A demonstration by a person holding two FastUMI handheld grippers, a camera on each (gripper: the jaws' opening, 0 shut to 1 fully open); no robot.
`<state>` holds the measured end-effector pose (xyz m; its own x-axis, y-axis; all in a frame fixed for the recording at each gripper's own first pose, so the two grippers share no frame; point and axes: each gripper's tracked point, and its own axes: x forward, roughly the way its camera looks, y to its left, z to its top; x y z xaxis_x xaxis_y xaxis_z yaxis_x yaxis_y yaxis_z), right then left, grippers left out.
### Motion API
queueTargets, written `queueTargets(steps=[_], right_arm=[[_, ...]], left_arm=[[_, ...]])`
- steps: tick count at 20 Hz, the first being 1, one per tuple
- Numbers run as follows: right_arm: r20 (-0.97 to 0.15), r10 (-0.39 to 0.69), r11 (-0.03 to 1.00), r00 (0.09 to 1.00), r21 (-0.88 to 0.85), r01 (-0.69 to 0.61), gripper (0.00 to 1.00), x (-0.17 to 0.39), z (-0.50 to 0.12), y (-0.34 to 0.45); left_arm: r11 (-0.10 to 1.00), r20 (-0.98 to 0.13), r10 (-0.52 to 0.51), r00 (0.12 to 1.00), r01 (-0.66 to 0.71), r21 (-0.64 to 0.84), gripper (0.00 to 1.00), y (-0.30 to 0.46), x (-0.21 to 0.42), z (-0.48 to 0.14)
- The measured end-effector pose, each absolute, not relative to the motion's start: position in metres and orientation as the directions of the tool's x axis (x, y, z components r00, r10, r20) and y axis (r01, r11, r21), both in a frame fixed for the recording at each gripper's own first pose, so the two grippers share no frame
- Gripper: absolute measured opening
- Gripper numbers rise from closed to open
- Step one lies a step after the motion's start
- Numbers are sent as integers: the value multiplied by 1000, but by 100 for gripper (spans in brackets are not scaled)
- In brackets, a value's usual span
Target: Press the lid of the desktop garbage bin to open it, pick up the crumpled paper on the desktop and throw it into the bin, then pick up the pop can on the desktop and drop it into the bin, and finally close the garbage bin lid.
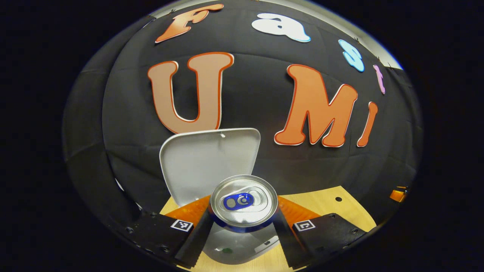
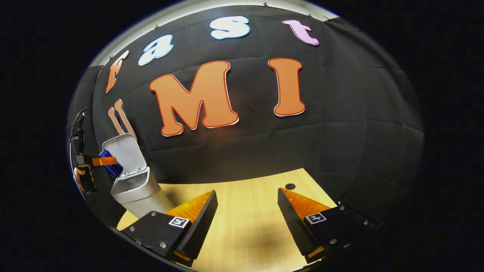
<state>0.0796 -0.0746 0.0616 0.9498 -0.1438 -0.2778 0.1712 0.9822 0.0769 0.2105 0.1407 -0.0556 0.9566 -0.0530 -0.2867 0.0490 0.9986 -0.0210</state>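
In the left gripper view, the pop can (image 1: 244, 204) sits upright between the jaws of the left gripper (image 1: 242, 241), one finger against each side. The garbage bin (image 1: 230, 247) stands on the worktop (image 1: 321, 204) directly below the can. The bin's lid (image 1: 208, 162) stands raised behind the can, at the far side of the bin, before the booth wall.

In the right gripper view, the bin (image 2: 138, 190) stands at the far left edge of the worktop (image 2: 245, 211), its lid (image 2: 124, 153) tilted up. The left gripper (image 2: 104, 161) and the can (image 2: 110, 163) are just left of that lid, above the bin. The right gripper (image 2: 245, 223) hangs over the worktop well to the right of the bin, jaws apart with bare worktop between them.
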Motion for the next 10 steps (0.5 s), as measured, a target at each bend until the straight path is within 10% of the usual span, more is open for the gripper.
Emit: queueTargets(steps=[10], right_arm=[[-293,-138,983,946,78,167,95,83,58,-68]], left_arm=[[1000,-201,-14,980,19,21,89,147,196,-36]])
